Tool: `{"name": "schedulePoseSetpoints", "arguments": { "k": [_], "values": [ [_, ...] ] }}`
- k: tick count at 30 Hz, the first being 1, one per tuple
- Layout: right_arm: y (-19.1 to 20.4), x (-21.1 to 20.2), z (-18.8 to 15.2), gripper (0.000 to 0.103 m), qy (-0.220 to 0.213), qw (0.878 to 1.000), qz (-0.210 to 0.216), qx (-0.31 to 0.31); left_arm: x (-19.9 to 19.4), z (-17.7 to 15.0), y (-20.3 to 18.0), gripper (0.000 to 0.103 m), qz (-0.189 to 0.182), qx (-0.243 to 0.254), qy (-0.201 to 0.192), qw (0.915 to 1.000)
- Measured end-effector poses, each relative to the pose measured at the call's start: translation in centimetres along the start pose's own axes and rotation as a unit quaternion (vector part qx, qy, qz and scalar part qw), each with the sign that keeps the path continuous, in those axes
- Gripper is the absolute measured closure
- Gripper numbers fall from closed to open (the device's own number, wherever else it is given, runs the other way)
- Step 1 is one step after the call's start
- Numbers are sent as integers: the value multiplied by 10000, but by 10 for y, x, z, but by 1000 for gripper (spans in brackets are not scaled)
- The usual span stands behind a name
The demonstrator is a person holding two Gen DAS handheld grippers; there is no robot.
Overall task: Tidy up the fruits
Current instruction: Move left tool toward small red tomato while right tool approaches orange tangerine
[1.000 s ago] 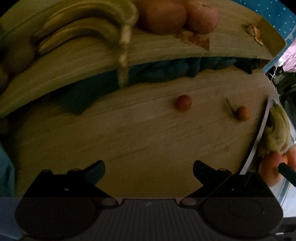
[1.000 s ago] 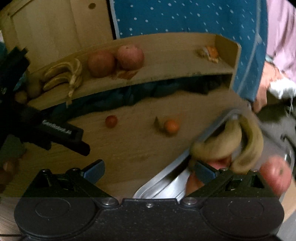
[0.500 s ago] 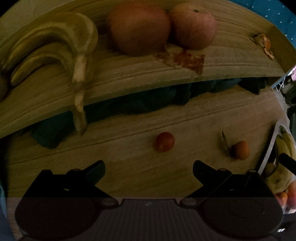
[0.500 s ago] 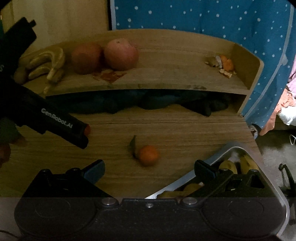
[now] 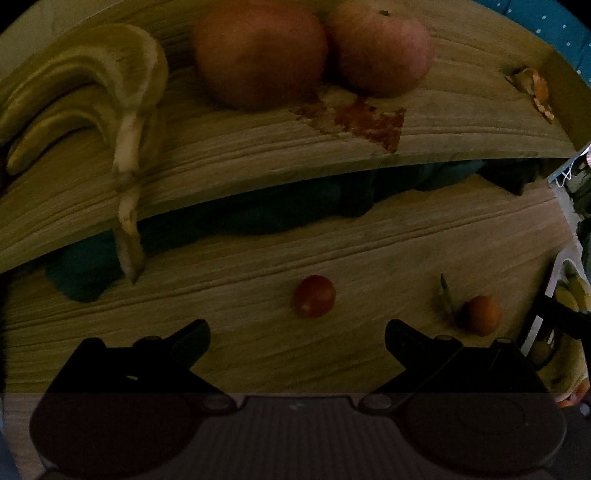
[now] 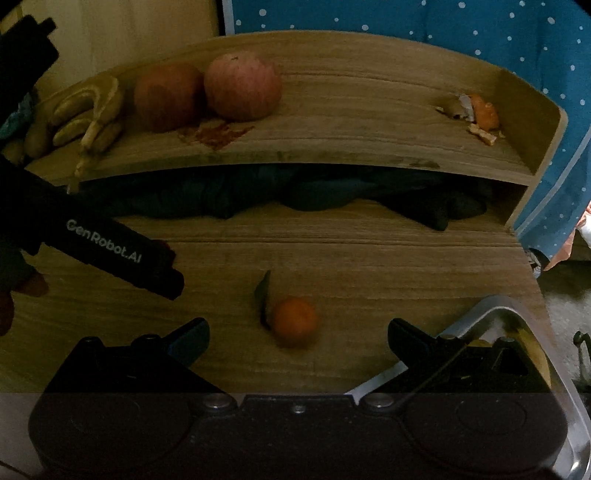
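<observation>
On the wooden table, a small red tomato [image 5: 314,296] lies just ahead of my open left gripper [image 5: 297,334], centred between its fingers. A small orange with a leaf [image 6: 295,322] [image 5: 481,314] rests just in front of my open right gripper [image 6: 298,334]. On the raised shelf [image 6: 351,122] sit two red apples [image 6: 242,86] [image 5: 258,53], a banana bunch [image 6: 90,114] [image 5: 92,96] at the left, and orange peel [image 6: 480,114] at the right. A metal tray [image 6: 491,310] with bananas is at the lower right, partly hidden by my right gripper.
Dark blue cloth [image 6: 295,192] fills the gap under the shelf. A dotted blue cloth [image 6: 443,33] hangs behind. My left gripper's black body [image 6: 110,251] reaches in from the left in the right wrist view. The table's right edge [image 6: 532,266] drops off near the tray.
Both cameras have moved lower and closer to the table. The tomato now sits nearer my left gripper's fingers and the orange nearer my right gripper's. The tray has slid toward the frame's edge.
</observation>
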State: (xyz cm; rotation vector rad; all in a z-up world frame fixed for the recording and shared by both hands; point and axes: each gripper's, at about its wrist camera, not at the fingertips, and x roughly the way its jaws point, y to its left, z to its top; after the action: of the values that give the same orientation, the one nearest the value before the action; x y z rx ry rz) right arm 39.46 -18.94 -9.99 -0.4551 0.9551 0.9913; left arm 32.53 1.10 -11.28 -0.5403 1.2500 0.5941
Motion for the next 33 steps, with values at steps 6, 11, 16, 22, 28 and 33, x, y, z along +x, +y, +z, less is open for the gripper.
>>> {"name": "schedulePoseSetpoints", "arguments": {
  "k": [6, 11, 16, 22, 28, 33],
  "values": [
    [-1, 4, 3, 1, 26, 9999, 149, -22, 6, -3, -3, 0, 8, 6, -18, 10000],
    [-3, 10, 6, 1, 239, 9996, 174, 14, 6, -5, -4, 0, 109, -11, -194, 9998],
    [-2, 15, 9, 1, 340, 9993, 183, 5, 6, -5, -11, 0, 158, 100, -352, 9992],
    [-1, 20, 10, 1, 408, 9991, 138, -17, 6, -6, -18, 2, 192, 272, -389, 9987],
    [5, 26, 11, 2, 509, 9986, 5, -125, 8, -6, -11, 3, -33, 323, -491, 9983],
    [5, 27, 9, 9, 502, 9987, -13, -43, 11, -12, -4, 10, -95, 369, -489, 9981]
  ]
}}
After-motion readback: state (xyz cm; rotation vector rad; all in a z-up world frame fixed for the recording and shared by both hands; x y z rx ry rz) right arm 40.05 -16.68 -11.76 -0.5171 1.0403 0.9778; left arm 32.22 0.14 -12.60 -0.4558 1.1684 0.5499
